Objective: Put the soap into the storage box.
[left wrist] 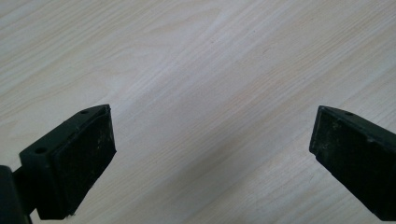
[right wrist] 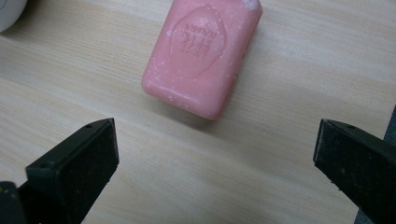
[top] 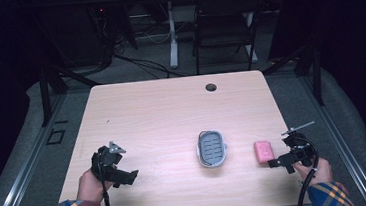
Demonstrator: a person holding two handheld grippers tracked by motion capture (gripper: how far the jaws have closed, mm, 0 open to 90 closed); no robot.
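A pink bar of soap [top: 263, 151] [right wrist: 201, 56] lies flat on the wooden table, right of centre. A grey soap dish [top: 211, 148] with a slotted blue-grey insert sits at the table's middle, to the left of the soap. My right gripper [top: 282, 163] [right wrist: 215, 161] is just right of the soap, low over the table; its jaws stand wide apart, with the soap just ahead of them and nothing between them. My left gripper [top: 126, 177] [left wrist: 212, 149] is near the front left of the table, open, over bare wood.
The wooden table [top: 172, 114] has a round cable hole [top: 211, 87] near its far edge. A black chair [top: 224, 26] and desk legs stand on the floor beyond. The soap dish's pale rim [right wrist: 7, 11] peeks in at the corner of the right gripper view.
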